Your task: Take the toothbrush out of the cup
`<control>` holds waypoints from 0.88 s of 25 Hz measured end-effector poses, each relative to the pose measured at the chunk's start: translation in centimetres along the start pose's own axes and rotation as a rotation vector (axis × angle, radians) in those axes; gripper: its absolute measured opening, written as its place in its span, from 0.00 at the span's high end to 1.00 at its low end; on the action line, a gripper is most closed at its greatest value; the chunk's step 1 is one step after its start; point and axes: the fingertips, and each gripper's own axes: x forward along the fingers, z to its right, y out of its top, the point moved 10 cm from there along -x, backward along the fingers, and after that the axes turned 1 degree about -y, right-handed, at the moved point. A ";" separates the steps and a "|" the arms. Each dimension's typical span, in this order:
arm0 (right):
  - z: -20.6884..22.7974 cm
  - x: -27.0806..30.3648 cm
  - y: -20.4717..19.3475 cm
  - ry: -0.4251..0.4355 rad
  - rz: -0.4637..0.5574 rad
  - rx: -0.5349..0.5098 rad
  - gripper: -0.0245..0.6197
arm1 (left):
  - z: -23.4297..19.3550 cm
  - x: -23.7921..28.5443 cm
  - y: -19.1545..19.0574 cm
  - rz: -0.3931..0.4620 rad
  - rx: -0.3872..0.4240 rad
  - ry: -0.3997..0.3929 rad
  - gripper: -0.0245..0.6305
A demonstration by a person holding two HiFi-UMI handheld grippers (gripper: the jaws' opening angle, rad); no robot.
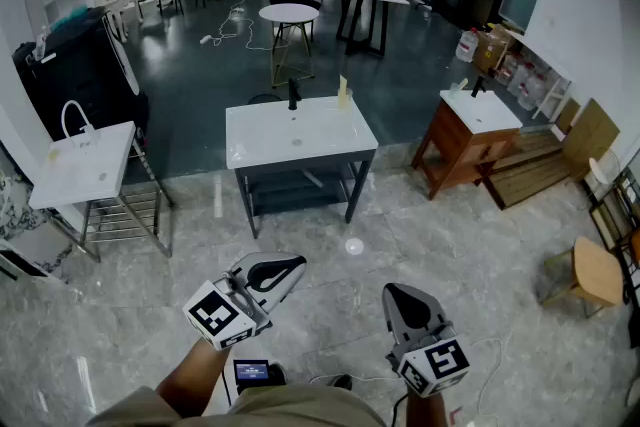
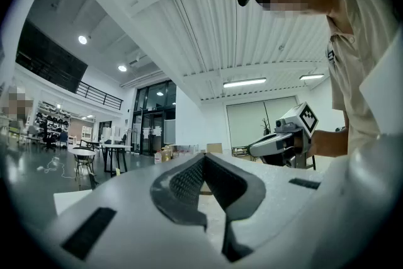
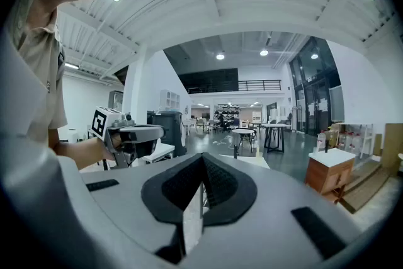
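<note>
A small pale yellow cup [image 1: 342,93] stands at the back right of the white sink table [image 1: 265,147], beside a black tap [image 1: 293,95]. It is too small to make out a toothbrush in it. Both grippers hang low over the marble floor, well short of that table. My left gripper [image 1: 291,266] is shut with nothing in it; its jaws meet in the left gripper view [image 2: 204,159]. My right gripper [image 1: 398,293] is also shut and empty, its jaws closed in the right gripper view [image 3: 201,159]. Each gripper shows in the other's view: the right gripper [image 2: 283,138], the left gripper [image 3: 129,134].
A second white basin on a wire stand [image 1: 85,165] is at the left, and a wooden cabinet with a sink [image 1: 465,143] at the right. A wooden chair [image 1: 595,273] stands far right. A round table [image 1: 288,13] and desks lie beyond.
</note>
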 end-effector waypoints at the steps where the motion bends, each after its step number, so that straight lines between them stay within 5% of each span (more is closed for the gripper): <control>1: -0.1 0.1 0.1 -0.002 0.000 0.000 0.96 | -0.1 0.0 0.1 0.002 0.000 -0.001 0.95; 22: -1.6 2.5 0.5 -0.029 0.009 0.039 0.96 | -2.6 -1.1 -0.4 0.011 -0.008 -0.032 0.95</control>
